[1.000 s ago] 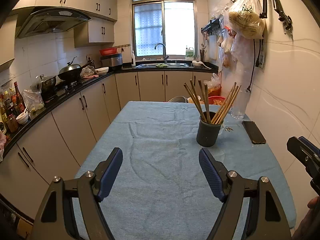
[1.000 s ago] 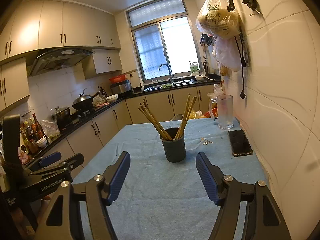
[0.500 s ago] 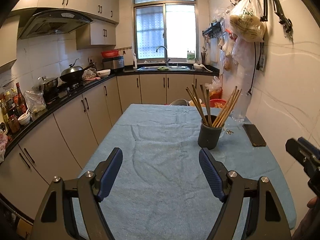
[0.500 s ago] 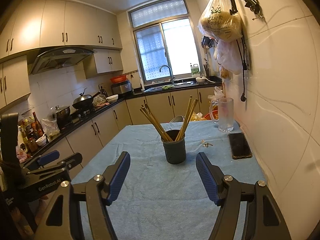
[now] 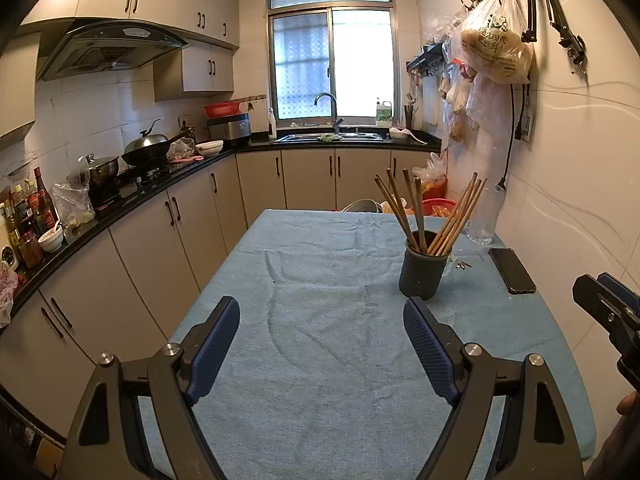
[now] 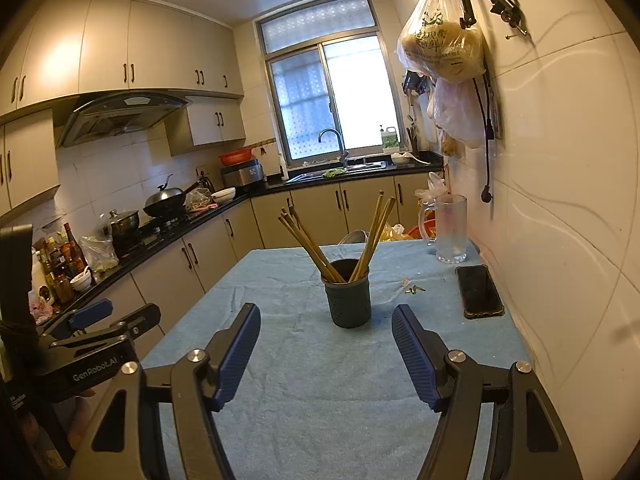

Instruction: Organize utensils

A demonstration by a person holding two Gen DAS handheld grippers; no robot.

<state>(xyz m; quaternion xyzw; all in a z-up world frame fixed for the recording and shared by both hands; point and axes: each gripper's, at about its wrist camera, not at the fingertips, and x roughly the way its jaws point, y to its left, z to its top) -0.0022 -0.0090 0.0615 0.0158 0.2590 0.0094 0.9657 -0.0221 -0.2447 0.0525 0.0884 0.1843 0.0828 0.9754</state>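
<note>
A dark round utensil holder [image 5: 424, 266] [image 6: 347, 294] stands on the blue cloth of the table [image 5: 320, 280] [image 6: 304, 360], with several wooden chopsticks [image 5: 452, 216] [image 6: 308, 244] fanned out in it. My left gripper [image 5: 322, 330] hovers over the near half of the table, short of the holder and to its left; its jaws are opening and nothing is between them. My right gripper [image 6: 326, 336] points straight at the holder from a short way back, open and empty. Each gripper also shows at the edge of the other's view.
A black phone [image 6: 478, 292] lies near the right wall, a tall glass mug [image 6: 450, 228] behind it, and small keys [image 6: 414, 289] between phone and holder. Plastic bags [image 6: 442, 46] hang above on wall hooks. Kitchen counters with pots run along the left.
The left gripper's fingers stand slightly wider apart than before. Both views have shifted a little; the holder and chopsticks have not moved.
</note>
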